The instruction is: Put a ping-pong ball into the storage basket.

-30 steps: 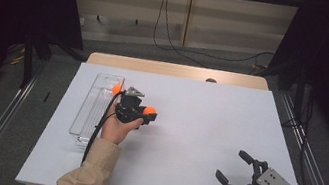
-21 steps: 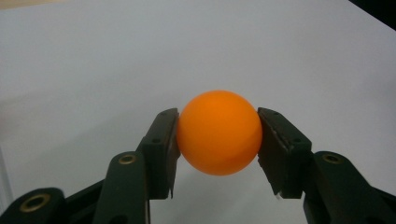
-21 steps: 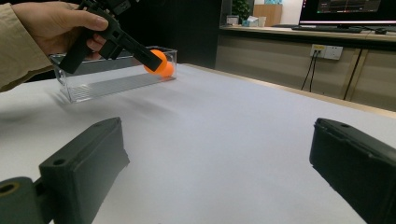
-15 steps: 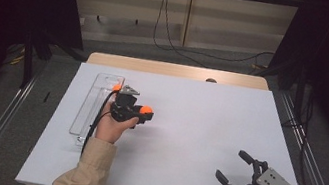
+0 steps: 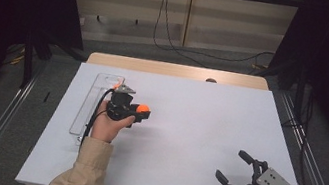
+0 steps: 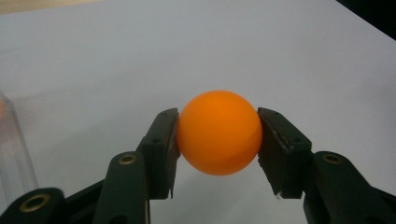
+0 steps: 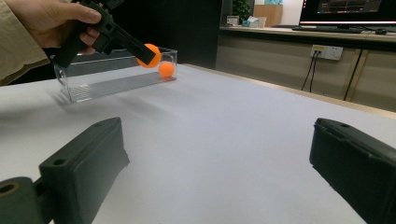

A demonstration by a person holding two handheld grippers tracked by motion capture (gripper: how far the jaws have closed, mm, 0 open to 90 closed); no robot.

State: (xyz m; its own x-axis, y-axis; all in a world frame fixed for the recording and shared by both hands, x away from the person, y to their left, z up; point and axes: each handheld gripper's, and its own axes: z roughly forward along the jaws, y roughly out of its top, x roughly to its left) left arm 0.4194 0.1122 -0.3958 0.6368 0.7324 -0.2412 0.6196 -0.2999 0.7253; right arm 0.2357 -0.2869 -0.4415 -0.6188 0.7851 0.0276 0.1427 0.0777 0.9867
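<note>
An orange ball (image 6: 218, 138) sits pinched between the two black pads (image 6: 163, 144) of my left gripper (image 5: 138, 113), which is shut on it. It is held a little above the white tabletop, just right of a long clear tray (image 5: 92, 105). In the right gripper view the held ball (image 7: 150, 53) hangs in front of the tray (image 7: 107, 81). A second orange ball (image 7: 166, 69) lies inside the tray at its far end. My right gripper (image 5: 231, 165) rests near the front right corner, open, with nothing between its jaws.
A white sheet (image 5: 197, 128) covers the table, with a strip of bare wood (image 5: 176, 70) along the far edge. Dark metal rails (image 5: 1, 116) run down both sides. Cables lie on the floor beyond the table.
My left gripper has drifted slightly left toward the tray, still holding the ball. The right gripper has stayed put.
</note>
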